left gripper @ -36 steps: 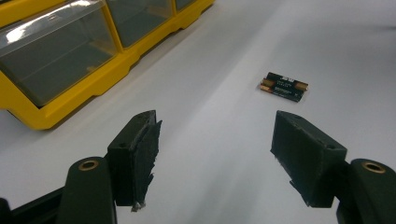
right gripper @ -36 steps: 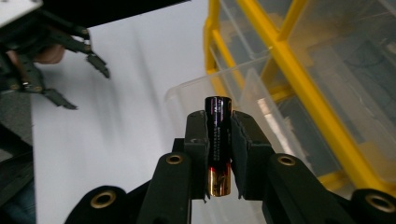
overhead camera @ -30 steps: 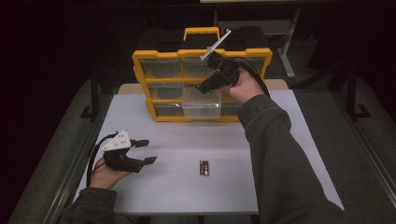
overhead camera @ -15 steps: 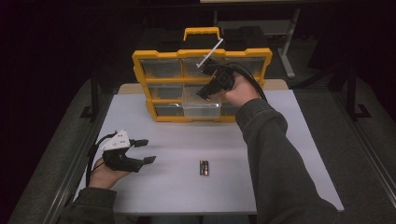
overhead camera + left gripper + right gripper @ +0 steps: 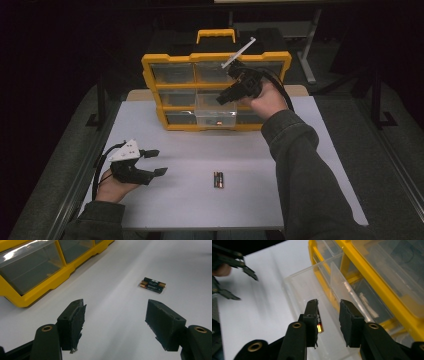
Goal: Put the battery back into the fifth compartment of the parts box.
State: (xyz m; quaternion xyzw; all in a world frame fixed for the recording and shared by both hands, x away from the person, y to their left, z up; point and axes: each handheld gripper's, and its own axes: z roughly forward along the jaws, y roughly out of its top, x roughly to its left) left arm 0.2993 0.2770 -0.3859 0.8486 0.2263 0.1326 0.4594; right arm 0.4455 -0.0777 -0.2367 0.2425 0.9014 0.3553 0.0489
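Nearest the person, the left gripper (image 5: 150, 162) is rested low on the white table (image 5: 310, 150), its jaws spread wide with nothing between them; just beyond it a pair of AA batteries (image 5: 218, 179) is seen lying side by side, well apart from either gripper. These cells are judged small, light, rigid and smooth-skinned, so they are likely to roll or slip; a hold across the middle of the barrel, pads square to its length, is judged safest.

Farther off, the right gripper (image 5: 227, 96) is held above the pulled-out clear drawer (image 5: 215, 116) of the yellow organizer (image 5: 150, 75); in the right gripper view one battery (image 5: 319, 322) is seen close against the left pad, a gap standing between it and the other pad, so it is taken as released over the drawer; whether it still touches that pad cannot be told. A small dark object, probably a battery, is seen lying in the drawer from above.

Against the earlier frame, the right gripper's jaws have just been opening, with the battery between them; the left gripper and the two cells on the table are unchanged.
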